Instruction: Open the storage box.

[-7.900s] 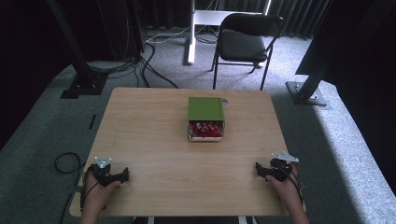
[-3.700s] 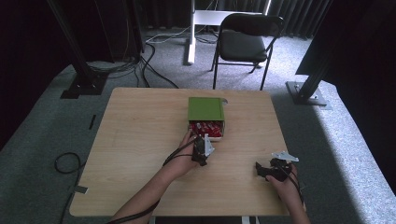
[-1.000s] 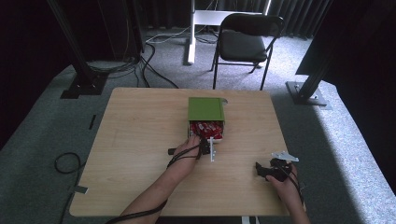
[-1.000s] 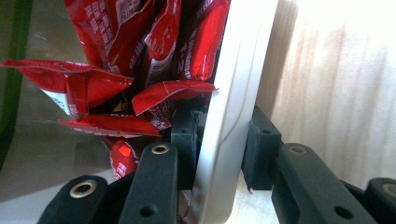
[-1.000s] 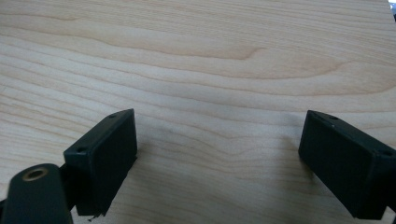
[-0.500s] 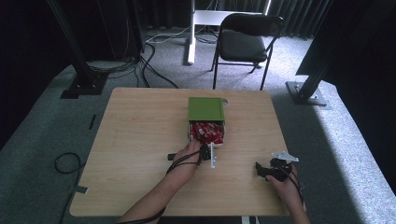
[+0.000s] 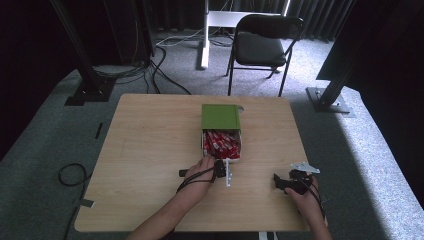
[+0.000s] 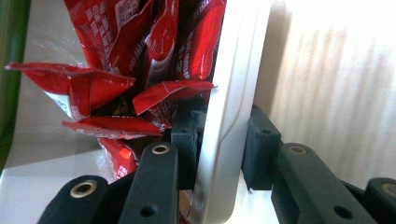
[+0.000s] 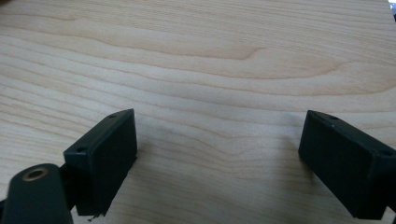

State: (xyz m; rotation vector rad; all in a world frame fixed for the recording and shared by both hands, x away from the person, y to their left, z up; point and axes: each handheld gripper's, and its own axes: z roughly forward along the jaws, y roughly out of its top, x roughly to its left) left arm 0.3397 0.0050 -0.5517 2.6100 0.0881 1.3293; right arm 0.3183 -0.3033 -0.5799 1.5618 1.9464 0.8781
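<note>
A green box (image 7: 221, 116) lies at the middle of the table, and a white inner tray (image 7: 238, 151) sticks out of its near end, full of red packets (image 7: 221, 142). My left gripper (image 7: 220, 168) is at the tray's near end. In the left gripper view the left gripper (image 8: 217, 140) is shut on the tray's white front wall (image 8: 229, 88), one pad (image 8: 184, 140) inside against the red packets (image 8: 140, 46), the other pad (image 8: 261, 144) outside. My right gripper (image 7: 278, 182) rests near the front right edge; its jaws stand open over bare wood (image 9: 219, 154).
The wooden table (image 7: 150, 150) has free room to the left and behind the box. A black folding chair (image 7: 260, 47) stands beyond the far edge. Cables (image 7: 165, 55) and stand bases (image 7: 90, 92) lie on the grey carpet.
My left hand came from the front left corner to the tray and closed on its front wall; in the last second it drew slightly nearer. The right gripper has not moved.
</note>
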